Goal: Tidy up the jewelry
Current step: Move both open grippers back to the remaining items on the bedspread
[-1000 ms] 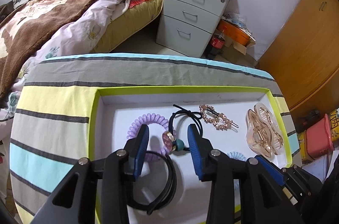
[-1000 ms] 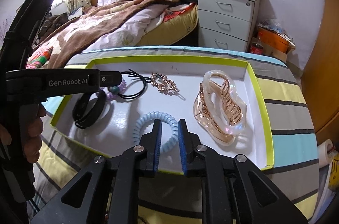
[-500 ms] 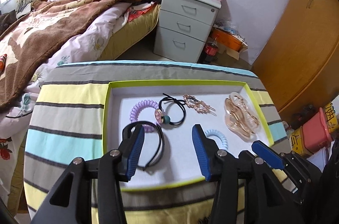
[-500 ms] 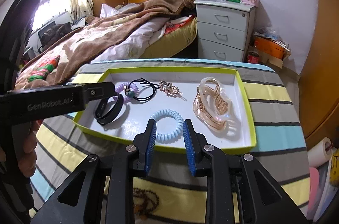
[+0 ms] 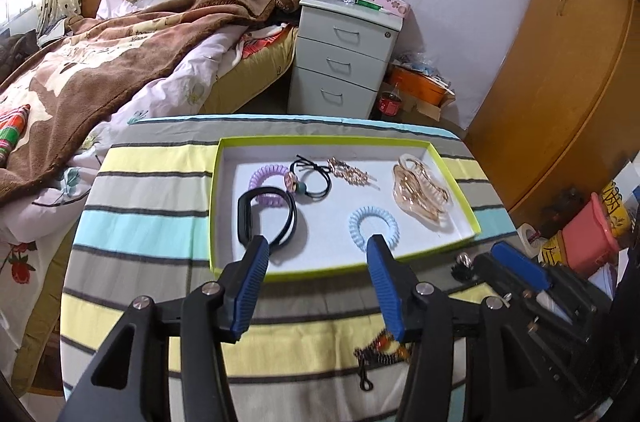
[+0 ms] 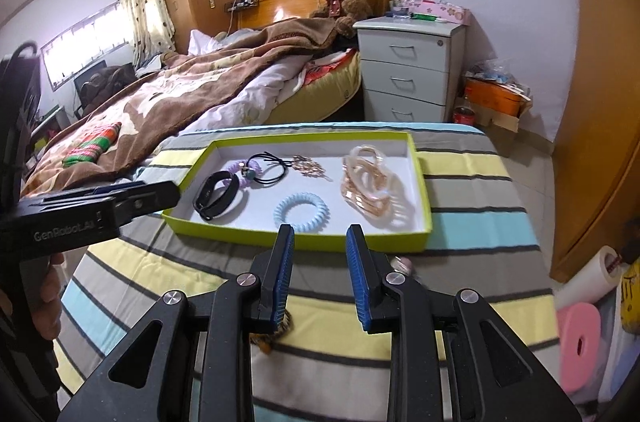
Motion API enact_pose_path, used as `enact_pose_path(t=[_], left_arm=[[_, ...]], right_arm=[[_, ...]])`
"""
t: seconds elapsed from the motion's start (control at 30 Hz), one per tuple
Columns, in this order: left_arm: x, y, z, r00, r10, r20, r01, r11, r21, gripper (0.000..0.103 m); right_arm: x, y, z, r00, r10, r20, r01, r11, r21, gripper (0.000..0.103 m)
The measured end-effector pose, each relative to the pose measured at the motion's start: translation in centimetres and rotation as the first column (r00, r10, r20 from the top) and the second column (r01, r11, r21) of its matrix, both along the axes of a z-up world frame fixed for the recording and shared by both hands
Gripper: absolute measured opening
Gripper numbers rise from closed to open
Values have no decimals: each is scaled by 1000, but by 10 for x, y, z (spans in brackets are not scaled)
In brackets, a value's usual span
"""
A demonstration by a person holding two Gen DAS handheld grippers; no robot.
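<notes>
A white tray with a lime rim [image 5: 304, 275] [image 6: 288, 240] sits on the striped table. In it lie a black band [image 5: 245, 212] [image 6: 211, 196], a purple coil tie [image 5: 267, 178], a black hair tie [image 5: 316, 178], a gold hairpin [image 5: 352, 175], a blue coil tie [image 5: 373, 224] [image 6: 301, 212] and a large amber claw clip [image 5: 420, 192] [image 6: 370, 184]. My left gripper [image 5: 318, 246] is open and empty above the tray's near rim. My right gripper [image 6: 320, 234] is open and empty, near the same rim. A beaded bracelet [image 5: 380, 346] lies on the cloth in front of the tray, partly hidden.
A small round ring-like piece [image 6: 402, 264] lies on the cloth by the right finger. A bed with a brown blanket [image 5: 100, 62] is at the left, a grey drawer unit [image 5: 344, 62] behind, a wooden wardrobe [image 5: 560, 82] at the right. Pink boxes [image 5: 588, 238] stand beside the table.
Both grippers have pulled back and up from the tray. The right gripper has opened from nearly shut. The left gripper has opened wider. The tray's contents have not moved.
</notes>
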State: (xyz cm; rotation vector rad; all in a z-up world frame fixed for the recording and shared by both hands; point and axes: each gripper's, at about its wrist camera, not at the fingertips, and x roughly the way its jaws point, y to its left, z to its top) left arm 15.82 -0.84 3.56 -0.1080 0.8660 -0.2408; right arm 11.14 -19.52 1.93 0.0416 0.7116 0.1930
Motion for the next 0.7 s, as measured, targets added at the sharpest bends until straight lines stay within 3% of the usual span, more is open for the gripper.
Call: enact_pose_path(t=[0.17,0.37,0.7], left_arm=[[-19,5,-5,1000,-8,-9,7,999,-36,56],[-34,7,-17,999,-19,-34,16,996,-87,58],[-49,0,-44,993,-65,-95,55,993,-106,60]], right_arm=[[-16,-19,-2,1000,-20,2,20,1000,5,38],[-26,-43,-15,998,-65,-21,65,998,-2,39],[-27,-77,-41,989,-114,-95,113,993,-15,39]])
